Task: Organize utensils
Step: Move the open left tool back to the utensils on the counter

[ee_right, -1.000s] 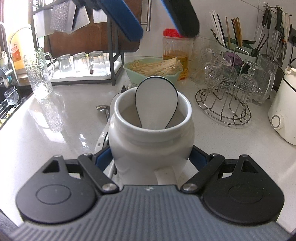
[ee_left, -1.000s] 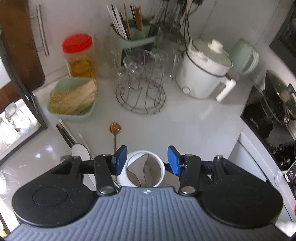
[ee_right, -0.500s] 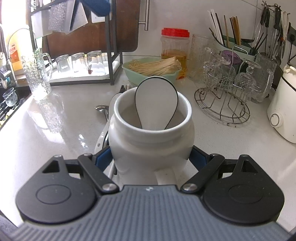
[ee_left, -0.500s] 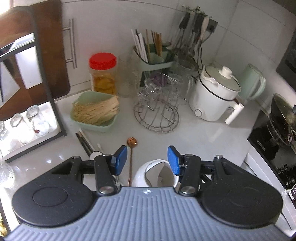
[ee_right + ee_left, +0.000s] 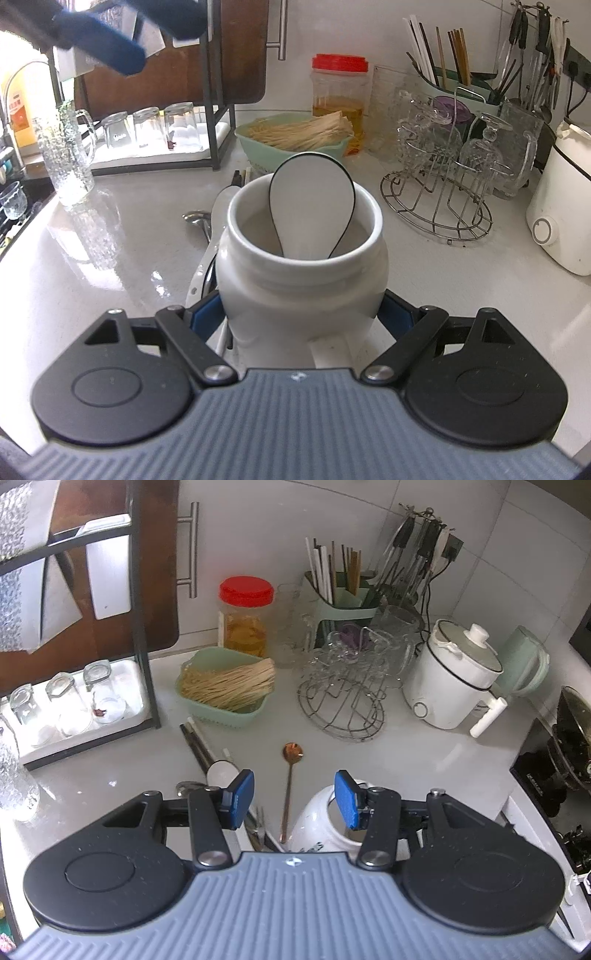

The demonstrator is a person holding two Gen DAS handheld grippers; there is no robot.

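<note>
The right tool [image 5: 303,314] is clamping a white ceramic jar [image 5: 303,266], its blue pads pressing on the jar's lower body from both sides. The jar is standing upright on the white worktop [image 5: 110,258]. A white spoon with a dark rim [image 5: 312,206] is standing inside the jar, its bowl rising above the mouth and leaning against the far wall.

The left tool [image 5: 294,797] is hovering above the worktop with its blue pads apart and nothing between them. In the left wrist view the jar is sitting partly under its right pad. A copper-coloured spoon [image 5: 290,782] is lying on the worktop between the pads, its bowl pointing away towards the wall. To the left of the jar a loose cluster of utensils [image 5: 218,771] is lying flat: a white spoon, a silver spoon and some dark chopsticks.

Further back a green basket of dry noodles [image 5: 225,686] is sitting near a red-lidded jar [image 5: 245,616]. A wire rack with upturned glasses [image 5: 347,686] is standing to the right of the basket, and behind it a green holder with chopsticks [image 5: 340,590]. A white electric pot [image 5: 450,675] is sitting at the right.
</note>
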